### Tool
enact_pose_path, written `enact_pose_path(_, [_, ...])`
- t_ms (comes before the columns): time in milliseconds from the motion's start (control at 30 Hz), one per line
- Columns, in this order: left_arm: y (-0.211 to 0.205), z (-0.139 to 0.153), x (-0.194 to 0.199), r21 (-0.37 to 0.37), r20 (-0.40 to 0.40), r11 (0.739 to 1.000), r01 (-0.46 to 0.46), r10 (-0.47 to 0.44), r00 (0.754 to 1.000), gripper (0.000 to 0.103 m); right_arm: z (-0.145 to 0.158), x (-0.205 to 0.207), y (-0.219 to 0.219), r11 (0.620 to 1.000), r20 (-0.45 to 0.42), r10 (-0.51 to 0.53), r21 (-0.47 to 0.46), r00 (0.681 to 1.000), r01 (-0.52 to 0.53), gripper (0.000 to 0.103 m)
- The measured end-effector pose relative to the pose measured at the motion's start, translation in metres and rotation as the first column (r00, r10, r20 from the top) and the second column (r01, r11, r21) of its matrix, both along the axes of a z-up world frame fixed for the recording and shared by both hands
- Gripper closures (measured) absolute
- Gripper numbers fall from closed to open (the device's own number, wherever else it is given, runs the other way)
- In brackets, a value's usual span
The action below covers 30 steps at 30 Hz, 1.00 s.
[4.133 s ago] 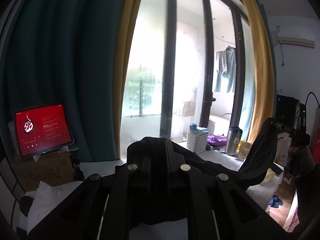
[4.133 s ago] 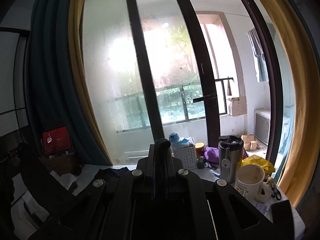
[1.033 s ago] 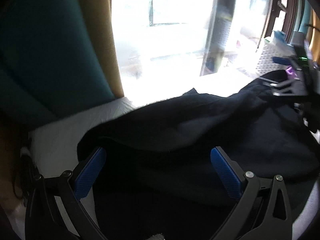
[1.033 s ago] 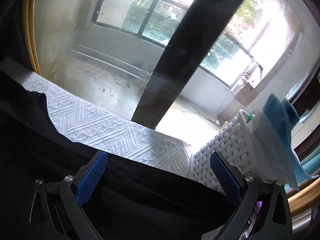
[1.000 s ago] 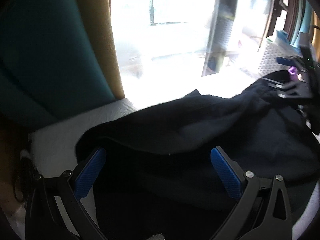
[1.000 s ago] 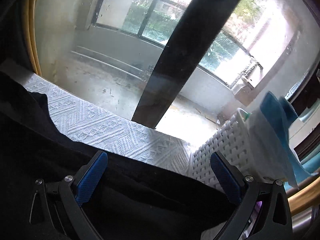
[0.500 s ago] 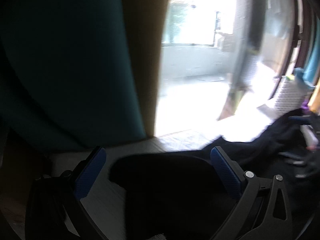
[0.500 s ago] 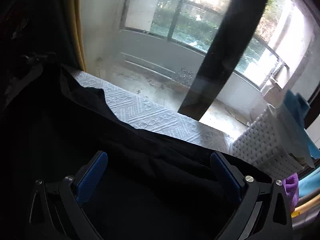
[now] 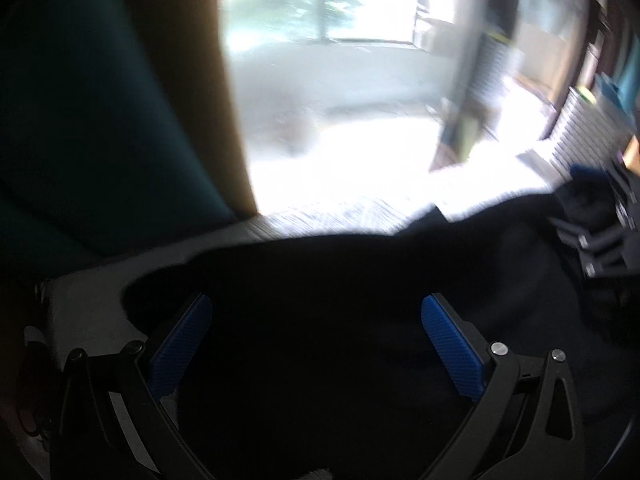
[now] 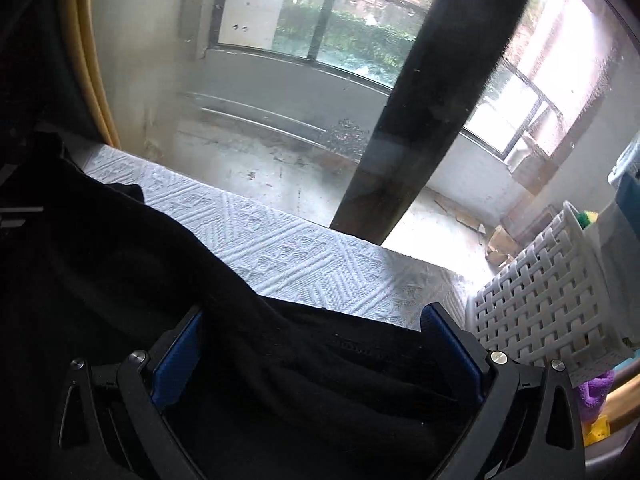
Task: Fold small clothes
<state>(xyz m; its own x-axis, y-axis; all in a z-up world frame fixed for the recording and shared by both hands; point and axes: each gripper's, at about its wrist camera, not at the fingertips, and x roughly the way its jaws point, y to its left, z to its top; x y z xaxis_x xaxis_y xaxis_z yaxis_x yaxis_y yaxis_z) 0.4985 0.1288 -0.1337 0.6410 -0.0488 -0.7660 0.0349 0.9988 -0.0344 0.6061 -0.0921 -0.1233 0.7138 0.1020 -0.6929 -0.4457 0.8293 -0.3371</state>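
Observation:
A black garment (image 9: pixel 340 280) lies spread on the white textured cloth (image 10: pixel 280 248) that covers the table. My left gripper (image 9: pixel 316 328) is open, its blue pads apart over the garment's left end. My right gripper (image 10: pixel 316 340) is open over the garment (image 10: pixel 120 280) near its far right edge, and the dark cloth lies between its blue pads. The right gripper also shows in the left wrist view (image 9: pixel 600 216) at the far right, over the garment. The left wrist view is blurred.
A white woven basket (image 10: pixel 544 300) stands at the table's right end, with purple and yellow things beside it. A glass door with a dark frame (image 10: pixel 424 120) runs along the table's far edge. Teal and yellow curtains (image 9: pixel 120 100) hang at the left.
Both grippers were shut on the lifted garment four seconds ago. Now they are open and the garment lies on the table. The left view has swung and blurred over the last half second.

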Motion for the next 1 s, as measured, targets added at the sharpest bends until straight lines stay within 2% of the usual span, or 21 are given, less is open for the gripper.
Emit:
enact_pose_path(67, [0.009,0.005,0.0,-0.025,0.015,0.999,-0.044,0.044,0.999,0.0,0.003,0.0,-0.003,1.0,0.009,-0.012,0.01,1.0,0.012,0.0])
enact_pose_path(167, [0.024,0.019,-0.012,-0.06,0.032,0.996,-0.059,0.061,0.998,0.0,0.014,-0.006,-0.01,0.999,0.036,-0.026,0.029,0.999,0.025,0.0])
enact_pose_path(333, [0.05,0.044,-0.057,-0.125,0.062,0.99,-0.071,0.079,0.995,0.0,0.038,-0.035,-0.013,0.999,0.071,0.001,0.038,0.997,-0.004,0.0])
enact_pose_path(433, [0.059,0.049,-0.094,-0.157,0.059,0.985,-0.072,0.082,0.995,0.0,0.05,-0.059,-0.02,0.998,0.088,0.0,0.056,0.996,-0.005,0.0])
enact_pose_path(600, [0.066,0.037,-0.148,-0.217,0.022,0.972,-0.094,0.101,0.995,0.0,0.061,-0.096,-0.048,0.991,0.094,-0.055,0.123,0.994,0.043,0.0])
enact_pose_path(733, [0.06,0.021,-0.199,-0.285,-0.014,0.951,-0.123,0.125,0.992,0.0,0.062,-0.131,-0.08,0.982,0.084,-0.106,0.168,0.991,0.091,0.0])
enact_pose_path(867, [0.045,0.006,-0.238,-0.286,-0.036,0.949,-0.132,0.127,0.991,0.0,0.056,-0.164,-0.116,0.967,0.049,-0.166,0.204,0.985,0.152,0.0])
enact_pose_path(1000, [0.037,-0.006,-0.262,-0.324,-0.051,0.936,-0.136,0.127,0.991,0.0,0.048,-0.197,-0.149,0.943,0.014,-0.244,0.235,0.97,0.234,0.0])
